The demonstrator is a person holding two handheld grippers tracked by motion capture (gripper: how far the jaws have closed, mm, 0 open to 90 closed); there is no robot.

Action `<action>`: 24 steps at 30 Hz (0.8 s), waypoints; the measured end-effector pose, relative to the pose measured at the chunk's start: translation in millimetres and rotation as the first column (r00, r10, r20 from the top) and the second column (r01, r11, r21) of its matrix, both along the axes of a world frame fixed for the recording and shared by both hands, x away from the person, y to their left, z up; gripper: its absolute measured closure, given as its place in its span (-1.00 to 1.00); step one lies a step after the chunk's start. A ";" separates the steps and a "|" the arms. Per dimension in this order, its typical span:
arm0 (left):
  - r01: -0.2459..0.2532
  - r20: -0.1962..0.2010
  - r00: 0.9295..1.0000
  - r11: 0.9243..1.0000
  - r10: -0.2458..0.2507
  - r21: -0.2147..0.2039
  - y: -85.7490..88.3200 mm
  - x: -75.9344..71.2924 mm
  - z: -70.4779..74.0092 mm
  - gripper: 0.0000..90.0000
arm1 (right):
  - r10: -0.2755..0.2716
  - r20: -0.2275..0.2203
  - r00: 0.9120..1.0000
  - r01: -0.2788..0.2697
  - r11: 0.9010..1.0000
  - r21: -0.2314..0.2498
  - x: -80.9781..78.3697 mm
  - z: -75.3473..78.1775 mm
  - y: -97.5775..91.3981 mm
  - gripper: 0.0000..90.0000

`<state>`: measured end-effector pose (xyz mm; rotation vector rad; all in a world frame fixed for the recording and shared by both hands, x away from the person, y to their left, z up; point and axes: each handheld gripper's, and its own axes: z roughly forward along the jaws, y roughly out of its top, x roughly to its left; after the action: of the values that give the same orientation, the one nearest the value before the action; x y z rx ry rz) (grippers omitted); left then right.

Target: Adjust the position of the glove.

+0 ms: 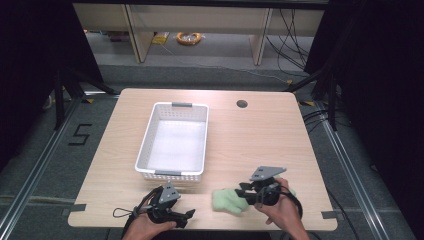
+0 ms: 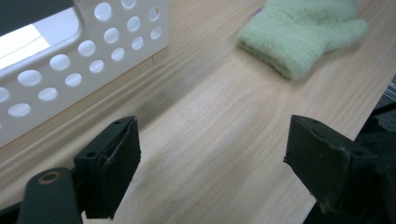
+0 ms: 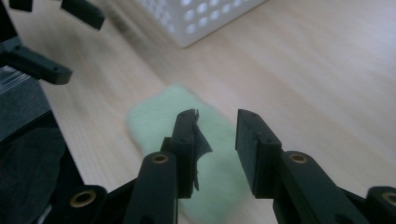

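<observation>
A pale green fuzzy mitten (image 1: 225, 200) lies flat on the wooden table (image 1: 260, 145) near its front edge. My right gripper (image 1: 241, 190) hovers over the mitten's right part. Its jaws stand a narrow gap apart with nothing between them, and the mitten (image 3: 154, 116) shows below and through the gap of this gripper (image 3: 217, 116). My left gripper (image 1: 191, 214) sits low at the front edge, left of the mitten, with its jaws wide open and pointing right. From this gripper (image 2: 212, 135) the mitten (image 2: 303, 32) lies ahead at the upper right, well apart.
An empty white perforated basket (image 1: 145, 140) stands left of the table's middle, its wall (image 2: 93, 51) close to my left gripper. A cable hole (image 1: 242, 104) marks the far side. Beyond the table are shelving legs, cables and an orange coil (image 1: 188, 37).
</observation>
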<state>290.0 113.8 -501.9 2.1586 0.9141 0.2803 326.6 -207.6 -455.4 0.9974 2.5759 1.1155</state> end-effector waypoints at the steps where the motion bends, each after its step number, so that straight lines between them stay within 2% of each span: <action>1: 0.001 0.000 1.000 1.000 -0.001 0.001 -0.2 0.0 0.0 -0.61 | -0.042 -0.009 0.999 0.042 0.999 0.004 0.3 4.7 -10.0 0.54; 2: 0.014 0.011 1.000 1.000 -0.015 0.012 0.3 0.5 0.7 -0.61 | -0.066 0.011 0.998 0.066 0.998 0.003 2.8 7.2 -24.3 0.54; 3: 0.014 0.011 1.000 1.000 -0.015 0.012 0.3 0.5 0.7 -0.61 | -0.088 0.000 0.996 0.088 0.996 0.009 2.1 7.2 -27.8 0.54; 5: 0.012 -0.005 1.000 1.000 -0.012 0.002 -0.1 -0.2 0.5 -0.61 | -0.090 0.002 0.996 0.090 0.996 0.007 2.7 7.2 -32.9 0.54; 7: 0.001 -0.001 1.000 1.000 -0.001 0.000 -0.4 0.2 -0.3 -0.61 | -0.140 -0.019 0.990 0.140 0.990 0.013 1.8 4.5 -45.4 0.53; 8: 0.011 -0.006 1.000 1.000 -0.011 -0.002 0.0 -0.2 0.3 -0.61 | -0.132 -0.018 0.991 0.132 0.991 0.001 2.1 5.0 -49.4 0.52; 9: 0.011 -0.006 1.000 1.000 -0.011 -0.002 0.0 -0.2 0.3 -0.61 | -0.165 -0.044 0.985 0.166 0.986 0.012 -0.3 4.8 -51.1 0.51; 10: 0.005 -0.005 1.000 1.000 -0.005 -0.008 -0.5 -0.4 0.1 -0.61 | -0.163 -0.022 0.986 0.163 0.987 -0.001 1.1 4.7 -56.1 0.48; 11: 0.005 -0.005 1.000 1.000 -0.005 -0.008 -0.5 -0.4 0.1 -0.61 | -0.163 -0.022 0.986 0.163 0.987 -0.001 1.1 4.7 -56.1 0.48; 12: 0.006 -0.005 1.000 1.000 -0.006 -0.006 -0.5 -0.4 0.1 -0.61 | -0.180 -0.005 0.984 0.180 0.983 0.019 1.4 2.9 -58.6 0.48; 13: 0.006 -0.006 1.000 1.000 -0.006 -0.006 -0.6 -0.5 0.0 -0.61 | -0.182 -0.003 0.983 0.182 0.983 -0.024 2.2 5.1 -67.9 0.44; 14: 0.012 -0.001 1.000 1.000 -0.012 0.001 -0.2 -0.2 0.3 -0.61 | -0.182 -0.003 0.983 0.182 0.983 -0.024 2.2 5.1 -67.9 0.44; 17: 0.016 0.010 1.000 1.000 -0.016 0.017 0.3 0.7 0.6 -0.61 | -0.224 -0.017 0.974 0.223 0.974 -0.033 4.6 4.4 -82.3 0.42; 18: 0.003 -0.001 1.000 1.000 -0.003 0.004 -0.6 0.0 -0.2 -0.61 | -0.224 -0.017 0.974 0.223 0.974 -0.033 4.6 4.4 -82.3 0.42; 20: 0.016 0.010 1.000 1.000 -0.016 0.018 0.3 0.7 0.5 -0.61 | -0.233 -0.015 0.972 0.232 0.972 -0.033 6.9 2.1 -89.6 0.41; 21: 0.015 0.009 1.000 1.000 -0.015 0.017 0.2 0.7 0.3 -0.61 | -0.253 -0.028 0.967 0.252 0.967 -0.043 6.9 2.4 -92.0 0.40; 22: 0.013 0.011 1.000 1.000 -0.013 0.016 0.1 0.7 0.1 -0.61 | -0.253 -0.011 0.967 0.252 0.966 -0.052 8.0 0.7 -95.3 0.40; 23: 0.013 0.011 1.000 1.000 -0.013 0.016 0.1 0.7 0.0 -0.61 | -0.280 -0.040 0.959 0.277 0.959 -0.059 7.4 1.3 -97.4 0.39; 24: 0.014 0.011 1.000 1.000 -0.014 0.017 0.0 0.7 -0.2 -0.61 | -0.288 -0.042 0.957 0.285 0.956 -0.067 9.3 -1.4 -101.3 0.38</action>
<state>290.7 113.8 -502.0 2.1759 0.8932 0.2934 335.9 -308.9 -456.9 1.3476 2.3839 0.9423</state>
